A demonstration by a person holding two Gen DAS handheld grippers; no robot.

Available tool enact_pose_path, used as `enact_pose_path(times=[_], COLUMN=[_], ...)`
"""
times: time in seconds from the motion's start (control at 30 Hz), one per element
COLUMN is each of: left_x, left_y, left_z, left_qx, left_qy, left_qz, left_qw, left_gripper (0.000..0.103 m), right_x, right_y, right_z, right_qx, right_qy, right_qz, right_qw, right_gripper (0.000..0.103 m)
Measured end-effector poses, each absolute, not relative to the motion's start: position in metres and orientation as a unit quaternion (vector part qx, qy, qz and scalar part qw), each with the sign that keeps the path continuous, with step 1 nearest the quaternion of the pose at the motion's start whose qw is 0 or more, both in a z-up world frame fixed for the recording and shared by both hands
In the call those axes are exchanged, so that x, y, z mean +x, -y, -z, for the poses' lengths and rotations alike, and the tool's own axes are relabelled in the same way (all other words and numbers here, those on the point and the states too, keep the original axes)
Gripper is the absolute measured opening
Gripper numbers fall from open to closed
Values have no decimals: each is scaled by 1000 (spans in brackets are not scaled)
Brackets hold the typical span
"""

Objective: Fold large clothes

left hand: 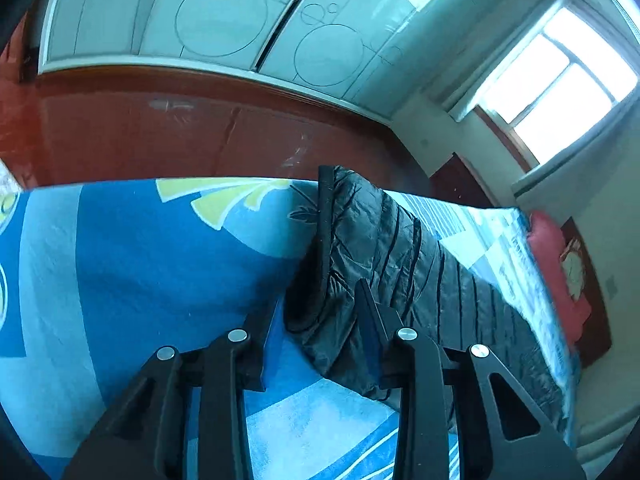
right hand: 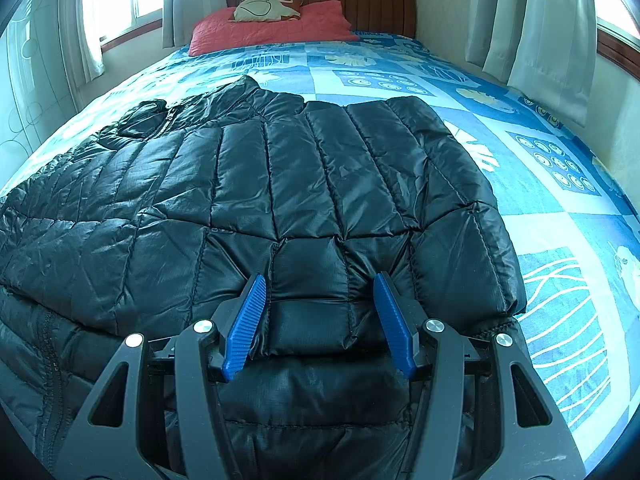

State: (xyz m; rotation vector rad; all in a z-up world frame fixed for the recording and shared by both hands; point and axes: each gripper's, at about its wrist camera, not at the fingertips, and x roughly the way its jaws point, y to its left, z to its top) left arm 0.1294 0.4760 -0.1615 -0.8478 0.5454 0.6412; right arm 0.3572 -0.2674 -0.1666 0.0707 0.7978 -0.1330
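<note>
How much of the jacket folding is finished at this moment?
Done: one side of the jacket already lies folded over the body. In hand: the right claw straddles a fold of its near edge; the left claw is around its raised end. Left: the jacket still lies long across the bed.

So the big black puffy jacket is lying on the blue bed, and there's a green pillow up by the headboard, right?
Almost. The pillow by the headboard is red, not green; the right wrist view shows it clearly. The rest is right: the black puffy jacket lies on the blue bed.
</note>
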Motion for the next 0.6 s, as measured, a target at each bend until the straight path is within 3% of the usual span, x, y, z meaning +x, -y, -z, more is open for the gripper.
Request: enact_pose_path(times=[0.1, 0.17, 0.27, 0.37, 0.47, 0.6], left_x=[133, 134, 138, 139, 134, 138], left_y=[-475, -476, -474, -475, -477, -467], left_z=[160, 160, 159, 160, 162, 152], left_qx=[-400, -409, -400, -381, -388, -376], left_qy=[-257, -253, -258, -265, -254, -248], left_qz=[-303, -292, -297, -315, -306, -300], left_qw=[826, 827, 828, 828, 831, 841], left_gripper=[38, 48, 48, 21, 11, 10], right_x=[357, 357, 357, 357, 358, 357], right_y=[267, 267, 267, 267, 268, 267], right_z=[167, 167, 167, 166, 167, 166], right_qx=[34, 34, 34, 34, 34, 34], right_qy=[-388, -388, -387, -387, -387, -387], right_qz=[65, 65, 65, 66, 65, 66], right_qw=[919, 919, 919, 919, 919, 919], right_gripper=[56, 56, 56, 56, 56, 56])
